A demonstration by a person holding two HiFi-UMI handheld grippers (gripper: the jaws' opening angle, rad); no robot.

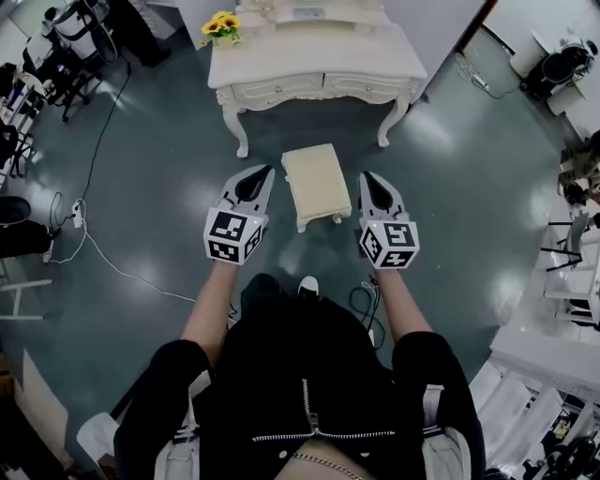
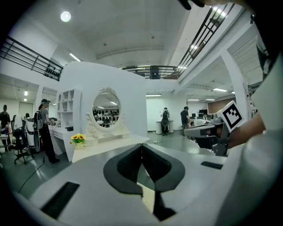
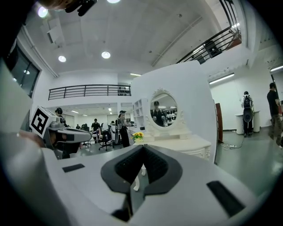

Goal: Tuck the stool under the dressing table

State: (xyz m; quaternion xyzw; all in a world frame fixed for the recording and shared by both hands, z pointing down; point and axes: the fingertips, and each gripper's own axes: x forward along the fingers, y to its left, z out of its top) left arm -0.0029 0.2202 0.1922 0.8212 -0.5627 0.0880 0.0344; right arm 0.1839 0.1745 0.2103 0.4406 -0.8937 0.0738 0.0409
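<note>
1. Nearest, the person's black jacket (image 1: 309,375) filled the bottom of the head view, with both forearms reaching forward.
2. Left gripper (image 1: 268,172): fingers clenched tip to tip, nothing between them.
3. Right gripper (image 1: 366,176): fingers clenched too, also empty.
4. The cream stool (image 1: 317,183) stood on the grey floor (image 1: 150,187), between the two grippers in the head view; contact with either could not be told.
5. The stool was just on the near side of the white dressing counter (image 1: 281,66), lined up with the gap between its front legs, not under it.
6. Farther, yellow flowers (image 1: 221,26) sat at the counter's left far corner, beside an oval mirror (image 2: 106,110).
</note>
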